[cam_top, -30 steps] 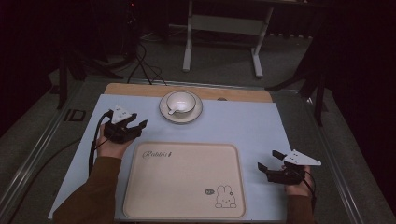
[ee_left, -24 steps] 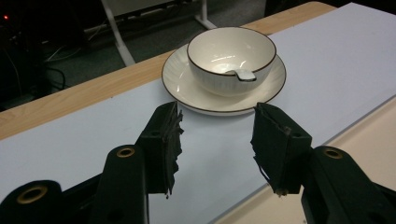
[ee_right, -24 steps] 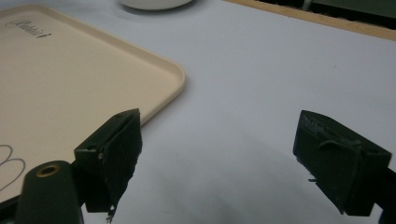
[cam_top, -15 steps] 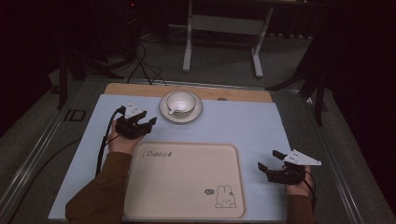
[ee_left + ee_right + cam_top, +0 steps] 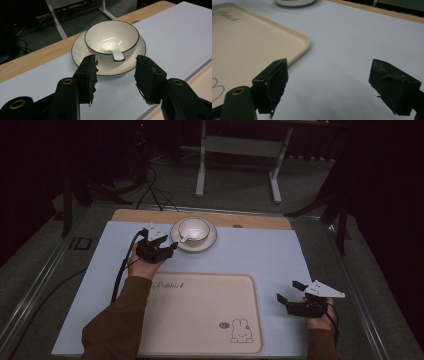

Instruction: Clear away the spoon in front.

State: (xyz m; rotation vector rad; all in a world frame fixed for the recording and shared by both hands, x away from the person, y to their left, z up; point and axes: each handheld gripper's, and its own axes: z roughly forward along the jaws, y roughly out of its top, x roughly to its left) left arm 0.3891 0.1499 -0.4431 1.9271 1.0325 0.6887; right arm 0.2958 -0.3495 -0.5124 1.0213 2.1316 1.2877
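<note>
The left gripper (image 5: 167, 251) is right up at the saucer (image 5: 210, 241) now, near the far edge of the tabletop (image 5: 260, 255), a little left of its middle. Its jaws stand apart with nothing between them, wide enough to frame the near rim of the saucer in the left gripper view. On that saucer sits the white bowl (image 5: 111, 40) with its dark rim line, and a white spoon (image 5: 113, 51) lies inside it, handle end leaning over the near lip toward the gripper.

I'd call this the approach step: the reach looks made, the grasp is not. The jaw tips hover just short of the saucer's edge, apart from it as far as I can tell.

Over at the near right corner, the right gripper (image 5: 289, 296) hangs just off the right edge of the cream tray (image 5: 200, 320), jaws spread wide, holding nothing. The tray lies bare along the near edge, a small rabbit drawing in its near right corner.

Next move, to my eye: ease the left gripper forward and low so one jaw slips under the saucer's rim and the other over it, then close gently. Glazed crockery is slippery, and a tilt would send bowl and spoon sliding. The tray looks the likely place for it.
</note>
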